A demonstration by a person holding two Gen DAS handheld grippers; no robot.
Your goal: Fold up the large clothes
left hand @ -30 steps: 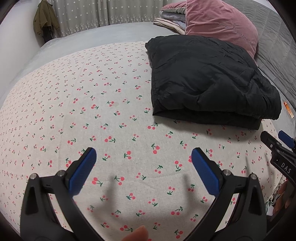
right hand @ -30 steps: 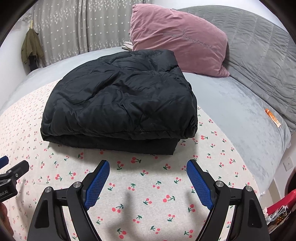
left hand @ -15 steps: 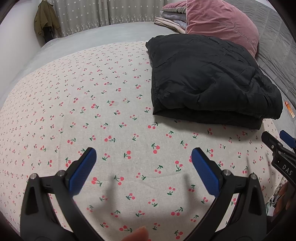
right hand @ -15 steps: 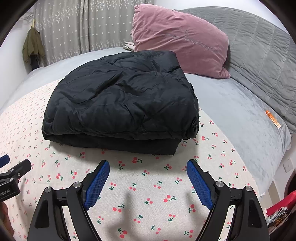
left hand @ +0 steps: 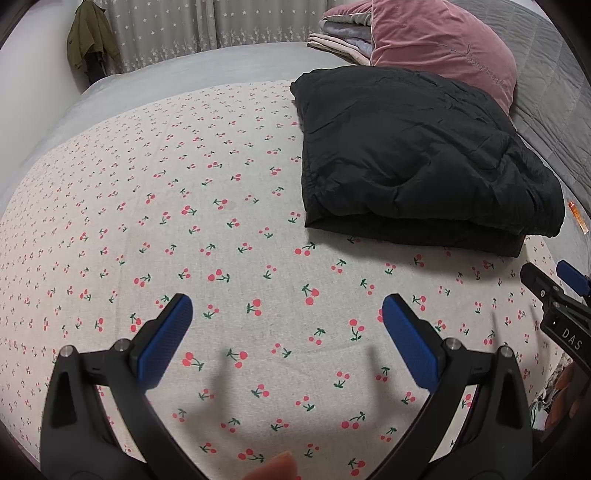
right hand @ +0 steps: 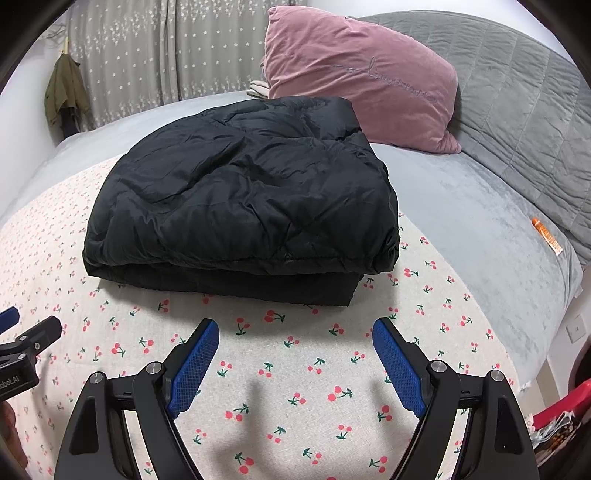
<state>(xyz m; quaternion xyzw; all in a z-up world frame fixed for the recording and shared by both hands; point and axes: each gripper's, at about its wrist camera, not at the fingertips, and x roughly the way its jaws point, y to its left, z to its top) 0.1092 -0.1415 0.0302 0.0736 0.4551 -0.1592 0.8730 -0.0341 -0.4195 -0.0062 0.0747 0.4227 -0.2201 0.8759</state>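
A black puffy jacket (left hand: 417, 158) lies folded in a thick rectangle on the cherry-print sheet (left hand: 147, 206). It also shows in the right wrist view (right hand: 251, 206), straight ahead. My left gripper (left hand: 286, 314) is open and empty, held over the sheet to the left of and in front of the jacket. My right gripper (right hand: 295, 339) is open and empty, just in front of the jacket's near folded edge, apart from it. The right gripper shows at the right edge of the left wrist view (left hand: 554, 291).
A pink pillow (right hand: 362, 77) leans behind the jacket against a grey quilted headboard (right hand: 517, 92). Folded blankets (left hand: 340, 33) lie beside the pillow. A small orange packet (right hand: 546, 236) lies on the grey bedspread. A green coat (right hand: 64, 92) hangs by the curtain.
Both grippers have drawn back slightly from the jacket, which sits a little higher in both views. Both stay open and the jacket has not moved.
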